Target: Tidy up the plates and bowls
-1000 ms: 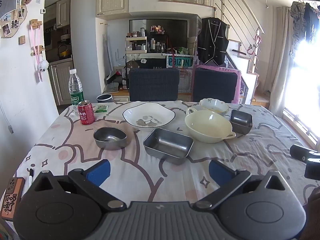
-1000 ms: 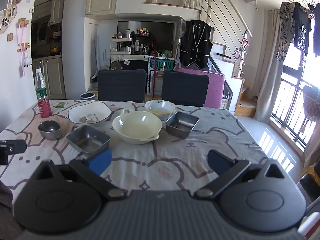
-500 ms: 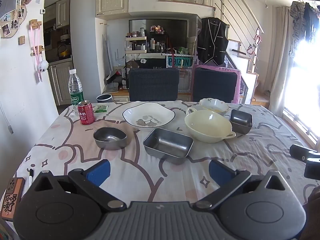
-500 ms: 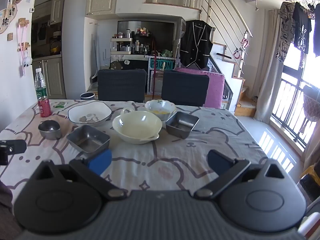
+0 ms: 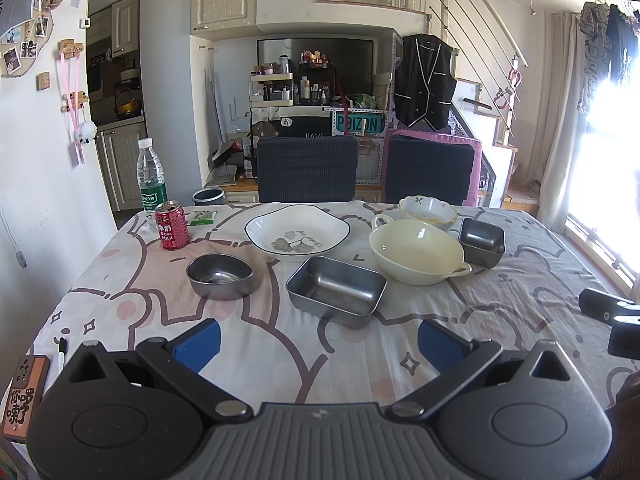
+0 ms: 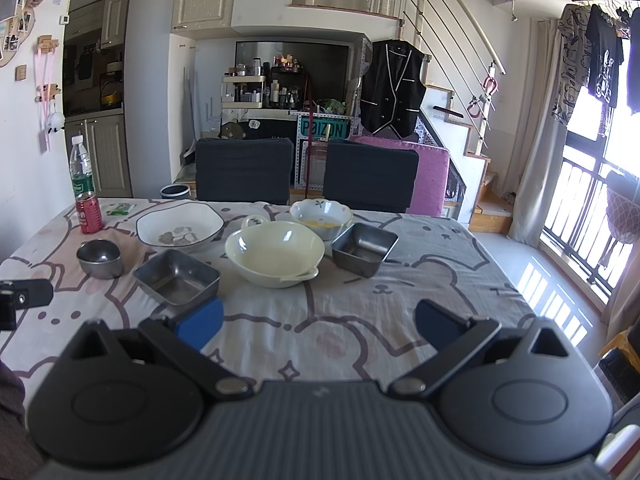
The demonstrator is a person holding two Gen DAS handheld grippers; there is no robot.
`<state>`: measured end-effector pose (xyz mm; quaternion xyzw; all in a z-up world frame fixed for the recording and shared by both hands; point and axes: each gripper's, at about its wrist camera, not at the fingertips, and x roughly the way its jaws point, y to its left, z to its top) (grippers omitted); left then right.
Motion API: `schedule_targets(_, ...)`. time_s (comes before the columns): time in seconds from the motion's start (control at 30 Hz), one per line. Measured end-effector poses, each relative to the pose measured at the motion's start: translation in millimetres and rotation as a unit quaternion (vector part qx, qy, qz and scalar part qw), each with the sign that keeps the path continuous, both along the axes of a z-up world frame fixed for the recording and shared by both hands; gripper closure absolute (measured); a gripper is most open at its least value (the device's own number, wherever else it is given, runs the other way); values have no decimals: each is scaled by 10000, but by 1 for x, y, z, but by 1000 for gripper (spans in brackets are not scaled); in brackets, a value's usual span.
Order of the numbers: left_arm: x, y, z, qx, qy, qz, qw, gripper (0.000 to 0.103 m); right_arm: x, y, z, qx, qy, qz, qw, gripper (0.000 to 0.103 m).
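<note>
Two grippers, left gripper (image 5: pixel 318 338) and right gripper (image 6: pixel 319 322), gape wide, empty. Behind the cream bowl (image 5: pixel 418 254), the flower bowl (image 5: pixel 427 209) could tip if bumped.

plate (image 5: pixel 297 232) behind tray (image 5: pixel 335 290) | can (image 5: pixel 171 225) left | bowl (image 5: pixel 416 249) right, perhaps touching

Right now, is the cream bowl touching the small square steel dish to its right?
Apart. The right wrist view shows a strip of tablecloth between the cream bowl and the small square steel dish; the left wrist view makes them overlap.
</note>
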<state>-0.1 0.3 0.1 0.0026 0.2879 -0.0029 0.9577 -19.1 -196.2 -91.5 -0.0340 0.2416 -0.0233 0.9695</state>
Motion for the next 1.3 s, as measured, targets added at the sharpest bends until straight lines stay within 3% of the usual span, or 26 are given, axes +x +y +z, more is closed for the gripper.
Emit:
schedule_targets(0.47,-2,-5,-1,37,-40,77,10000,0,-1,1,0,-6,3,14,10000,0)
schedule_targets(0.67,11,9,3,-71,17,363,9993,0,6,5,3,-86,31,172,9998,0)
schedule_targets(1.03,57,17,6,-178,173,826,9963,0,60,33,15,-620,-204,914,9937,0)
schedule_targets(1.3,111,31,10,-534,128,1372,9890,0,133,37,28,-510,-285,1380,9887,0)
